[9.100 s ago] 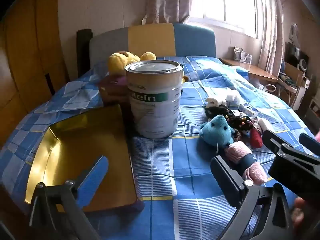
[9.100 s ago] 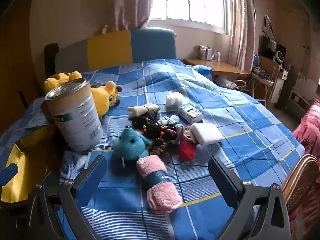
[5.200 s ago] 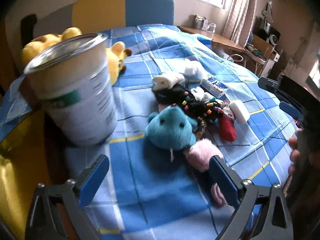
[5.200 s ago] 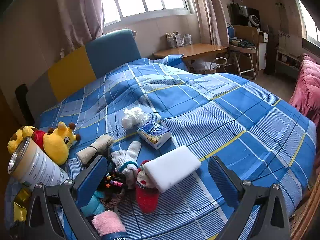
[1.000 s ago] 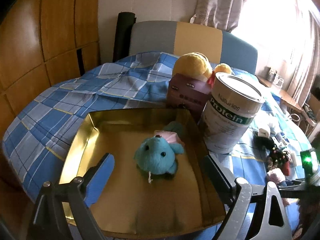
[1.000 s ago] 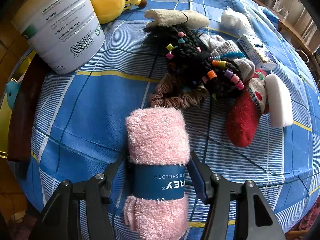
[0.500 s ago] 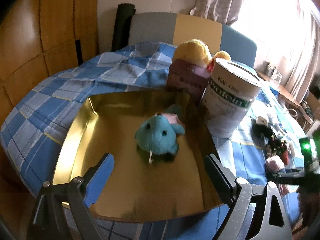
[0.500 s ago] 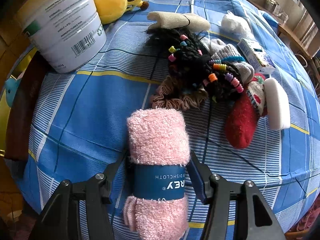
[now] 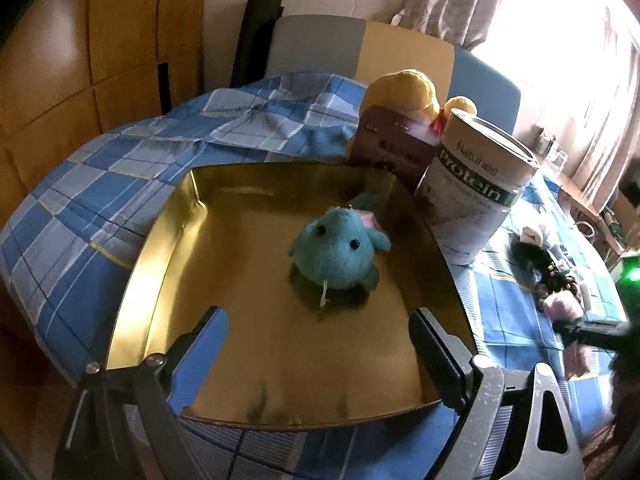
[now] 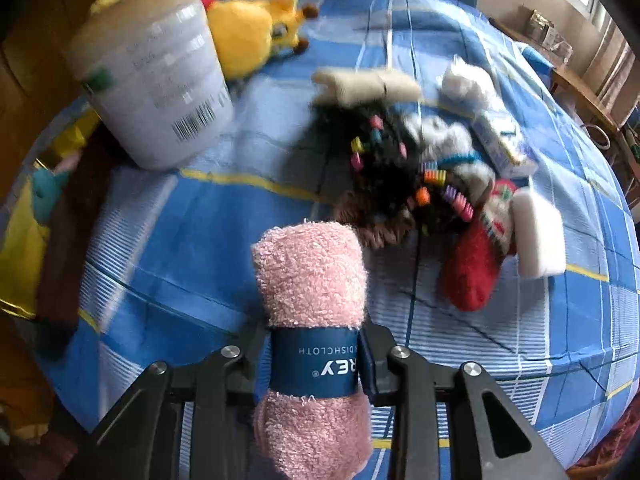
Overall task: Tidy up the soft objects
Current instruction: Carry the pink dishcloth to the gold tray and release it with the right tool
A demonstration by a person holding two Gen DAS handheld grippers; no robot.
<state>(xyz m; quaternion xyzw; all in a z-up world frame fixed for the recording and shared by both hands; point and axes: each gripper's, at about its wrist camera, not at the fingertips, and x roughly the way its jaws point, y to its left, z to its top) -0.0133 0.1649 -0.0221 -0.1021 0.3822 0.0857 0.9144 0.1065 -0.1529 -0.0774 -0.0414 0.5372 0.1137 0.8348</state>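
Right gripper (image 10: 314,356): jaws have just been closing and now clamp the rolled pink cloth (image 10: 310,280) at its blue band, the roll pointing out over the blue checked bedspread (image 10: 460,340). Beyond it lie a red sock (image 10: 472,276), a white sponge (image 10: 538,236), a beaded black piece (image 10: 396,168) and a yellow plush (image 10: 248,36). Left gripper (image 9: 318,340): jaws wide apart, empty, over the gold tray (image 9: 240,360). Teal plush (image 9: 340,252) sits in the tray, protein tin (image 9: 480,188) just beside it.
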